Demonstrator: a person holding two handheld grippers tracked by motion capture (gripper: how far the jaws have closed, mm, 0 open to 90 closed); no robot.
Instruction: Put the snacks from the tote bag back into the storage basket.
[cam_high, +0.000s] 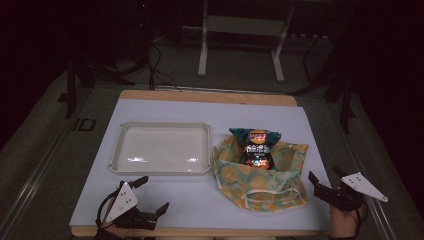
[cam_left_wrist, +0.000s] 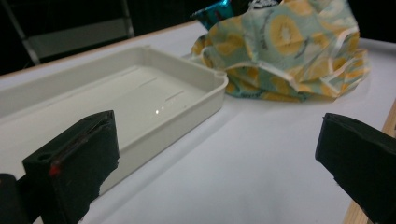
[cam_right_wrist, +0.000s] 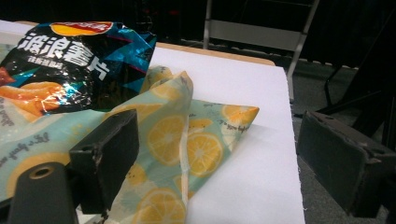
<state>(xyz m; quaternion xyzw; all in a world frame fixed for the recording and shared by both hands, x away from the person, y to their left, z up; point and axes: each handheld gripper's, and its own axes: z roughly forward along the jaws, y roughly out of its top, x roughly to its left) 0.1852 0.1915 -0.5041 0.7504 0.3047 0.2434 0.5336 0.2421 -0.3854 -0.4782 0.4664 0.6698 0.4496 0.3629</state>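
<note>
A dark blue snack bag (cam_high: 257, 147) (cam_right_wrist: 70, 65) lies on a lemon-print cloth (cam_high: 260, 170) (cam_left_wrist: 289, 51) (cam_right_wrist: 177, 140) at the table's right half; the cloth's edges fold up around it. An empty white tray (cam_high: 162, 148) (cam_left_wrist: 116, 102) sits to the cloth's left. My left gripper (cam_high: 155, 195) (cam_left_wrist: 219, 163) stands open near the front edge, below the tray, nothing between its jaws. Beside the cloth's right corner my right gripper (cam_high: 324, 181) (cam_right_wrist: 219, 158) is open too, its left jaw over the cloth's edge, apart from it.
A white sheet (cam_high: 200, 210) covers the wooden table (cam_high: 210, 96). Behind the table stands a metal frame (cam_high: 240, 30) on a dark floor. Bare sheet lies between the tray and the front edge.
</note>
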